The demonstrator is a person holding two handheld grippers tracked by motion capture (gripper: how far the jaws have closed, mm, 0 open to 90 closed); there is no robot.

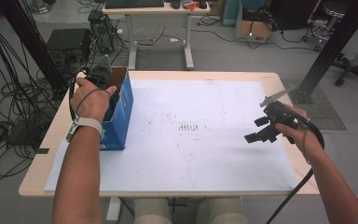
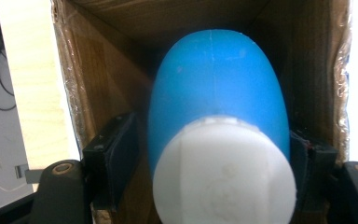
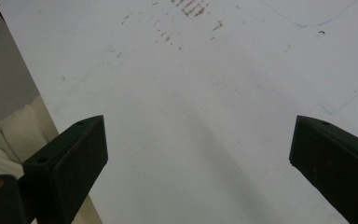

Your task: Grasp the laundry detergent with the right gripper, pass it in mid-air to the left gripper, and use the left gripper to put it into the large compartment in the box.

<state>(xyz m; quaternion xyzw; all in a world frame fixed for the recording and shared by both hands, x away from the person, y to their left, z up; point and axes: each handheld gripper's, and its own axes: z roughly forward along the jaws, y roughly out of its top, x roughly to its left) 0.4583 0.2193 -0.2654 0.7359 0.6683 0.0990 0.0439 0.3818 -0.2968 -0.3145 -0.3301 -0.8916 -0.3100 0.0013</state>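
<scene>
A white paper sheet with brownish smudges covers the light wooden table mid-frame. At the top, a second desk bears a black keyboard. Black cables sprawl at left.

Lab or workshop, tangled cables on grey floor, electronics boxes, keyboard desk, stool

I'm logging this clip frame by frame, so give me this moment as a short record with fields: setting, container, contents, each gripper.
setting: wooden table covered by a white sheet
container: blue cardboard box, open at the top, at the table's left side
contents: blue bottle with a white cap, inside the box
left gripper: lowered into the box, jaws on either side of the bottle near the cap
right gripper: open, holding nothing, above the white sheet
</scene>
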